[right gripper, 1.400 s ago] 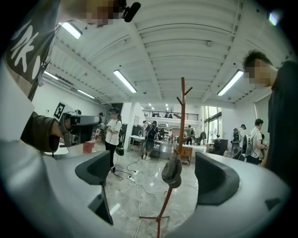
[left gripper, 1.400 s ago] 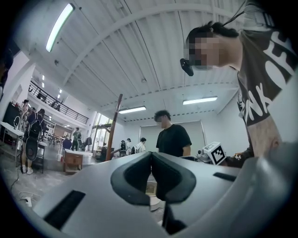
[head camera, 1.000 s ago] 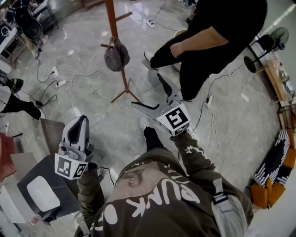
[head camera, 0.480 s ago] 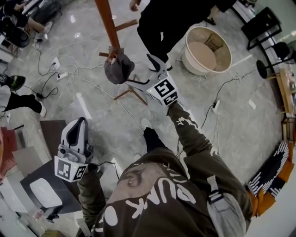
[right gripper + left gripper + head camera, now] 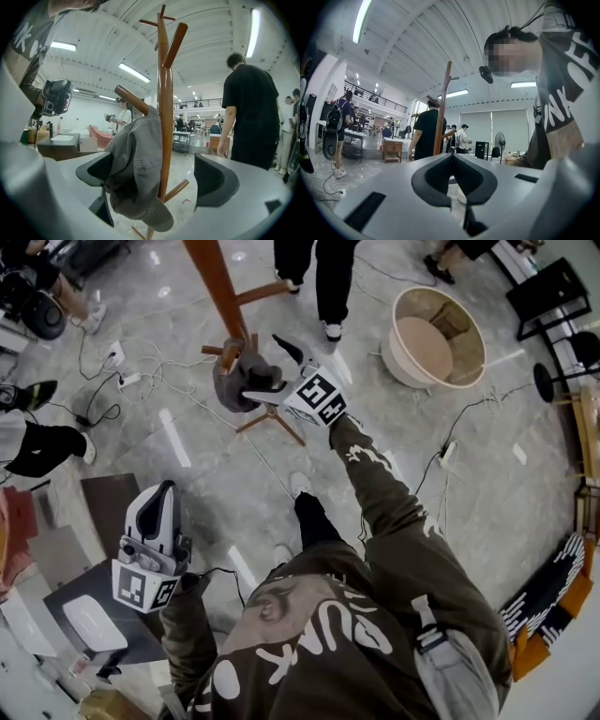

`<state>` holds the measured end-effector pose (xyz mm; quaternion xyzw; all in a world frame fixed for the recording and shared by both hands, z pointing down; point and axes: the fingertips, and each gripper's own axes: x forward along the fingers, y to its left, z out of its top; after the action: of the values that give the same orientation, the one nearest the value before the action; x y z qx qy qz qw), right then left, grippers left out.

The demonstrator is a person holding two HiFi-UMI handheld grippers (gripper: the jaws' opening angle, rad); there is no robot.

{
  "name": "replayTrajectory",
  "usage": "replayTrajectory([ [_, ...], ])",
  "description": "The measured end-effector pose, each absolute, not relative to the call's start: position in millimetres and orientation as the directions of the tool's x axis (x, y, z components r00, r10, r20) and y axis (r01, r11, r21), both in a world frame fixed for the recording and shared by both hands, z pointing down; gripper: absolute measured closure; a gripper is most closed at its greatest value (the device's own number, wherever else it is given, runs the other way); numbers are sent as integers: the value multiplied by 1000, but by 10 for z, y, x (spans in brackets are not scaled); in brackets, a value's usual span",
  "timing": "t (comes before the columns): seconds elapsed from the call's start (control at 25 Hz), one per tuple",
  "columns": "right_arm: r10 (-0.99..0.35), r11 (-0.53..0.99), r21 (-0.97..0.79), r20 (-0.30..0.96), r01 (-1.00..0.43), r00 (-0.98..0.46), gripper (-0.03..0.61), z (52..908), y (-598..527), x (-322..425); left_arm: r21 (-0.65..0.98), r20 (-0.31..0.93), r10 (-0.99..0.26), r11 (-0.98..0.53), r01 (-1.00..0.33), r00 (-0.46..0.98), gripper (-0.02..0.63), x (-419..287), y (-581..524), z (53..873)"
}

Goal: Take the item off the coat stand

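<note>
So the right gripper (image 5: 264, 367) is sitting with its jaws wide apart around the grey cap (image 5: 234, 382), which is hanging off a side peg of the wooden coat stand (image 5: 214, 282), up around 11 o'clock in the head view. It's not clamping anything. In the right gripper view the cap and pole are standing between the pads: the left pad (image 5: 93, 169) is right at the cap's side (can't tell if it's touching fabric), and the right pad (image 5: 215, 180) is sitting well clear of the pole with open air between.

Room-wise, the floor by the stand's feet is looking busy. Loose cables (image 5: 141, 376) are trailing at 10 o'clock, a round beige tub (image 5: 436, 338) is sitting at 1 o'clock, and a bystander's legs (image 5: 319, 277) are standing at 12, just behind the pole.

The left gripper (image 5: 155, 521) is hanging at 8 o'clock, jaws pressed together on nothing, near a dark table (image 5: 70, 592).

Only the right gripper view is showing the upper pegs (image 5: 174, 42) and the brim drooping below the jaws — the head view is cropping the stand's top, but it alone is showing the cables and tub.
</note>
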<state>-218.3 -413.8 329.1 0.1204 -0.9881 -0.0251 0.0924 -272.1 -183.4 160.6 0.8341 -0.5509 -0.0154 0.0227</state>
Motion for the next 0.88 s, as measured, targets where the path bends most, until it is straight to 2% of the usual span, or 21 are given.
replayTrajectory([
  [0.08,-220,975,80,167,-209,-961,50,3317,-4131,-2250,55,4,-921,-388,-920,389,609,-2721,-1841,1644],
  [0.16,-209,976,97,175,-194,-962,121,3354,-4108,-2294,58,9,-923,-383,-922,384,609,-2716,-1833,1668],
  [0.32,-264,960,146,184,-239,-947,369,3358,-4138,-2294,58,16,-928,-370,-927,372,609,-2741,-1807,1664],
  [0.36,-281,954,156,182,-255,-942,459,3352,-4151,-2285,57,17,-929,-368,-928,369,609,-2758,-1792,1659],
  [0.44,-300,947,173,185,-270,-936,508,3347,-4140,-2291,54,17,-931,-364,-930,366,609,-2792,-1760,1653],
  [0.68,-319,941,173,182,-289,-930,528,3317,-4110,-2277,54,9,-929,-370,-927,371,609,-2788,-1746,1641],
  [0.88,-330,934,186,131,-304,-935,531,3041,-4033,-2175,52,-2,-927,-375,-925,376,609,-2793,-1680,1624],
])
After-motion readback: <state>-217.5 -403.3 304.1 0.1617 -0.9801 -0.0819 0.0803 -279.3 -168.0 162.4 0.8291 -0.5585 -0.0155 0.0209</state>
